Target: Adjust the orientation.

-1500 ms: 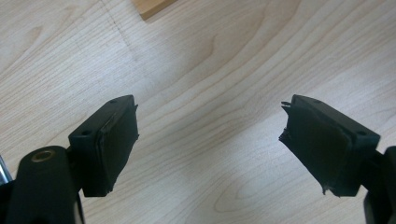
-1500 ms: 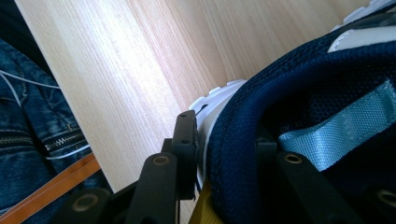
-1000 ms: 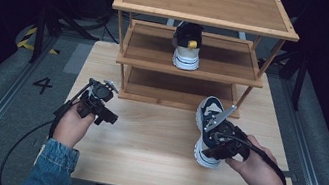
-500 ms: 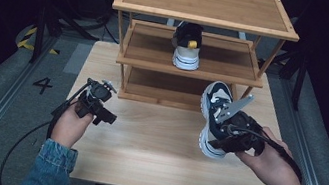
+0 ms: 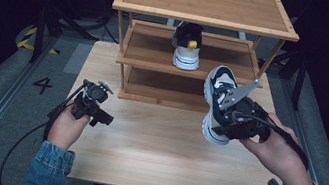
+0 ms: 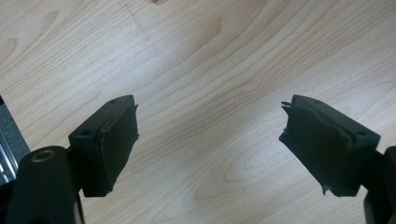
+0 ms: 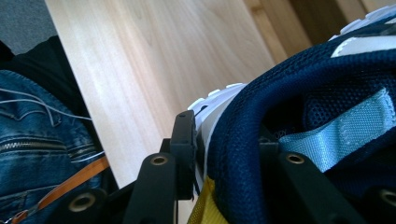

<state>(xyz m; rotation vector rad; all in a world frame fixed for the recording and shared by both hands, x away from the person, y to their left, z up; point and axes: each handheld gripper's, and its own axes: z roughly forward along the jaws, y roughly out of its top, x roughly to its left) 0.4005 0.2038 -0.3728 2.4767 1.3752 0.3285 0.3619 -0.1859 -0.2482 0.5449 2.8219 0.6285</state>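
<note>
Left gripper [image 5: 98, 112] sits low over the table [image 5: 152, 156] at its left side, near the left foot of the rack [image 5: 208, 3]. Jaws stand wide apart with nothing between them; left gripper view has bare wood grain between the black pads [image 6: 116, 140].

Centre: second shoe [image 5: 186, 45] stands on the rack's middle shelf, toe toward the person, yellow tab on top.

Right: right gripper [image 5: 232, 116] is clamped on a navy-and-white shoe [image 5: 219, 101], held up off the table in front of the rack's right end, toe pointing up and away, sole facing left. In the right gripper view the jaws pinch the shoe's collar wall, one pad outside by the white sole edge, the other inside the opening next to a light blue strap [image 7: 345, 130]. Denim sleeves at both wrists.
</note>
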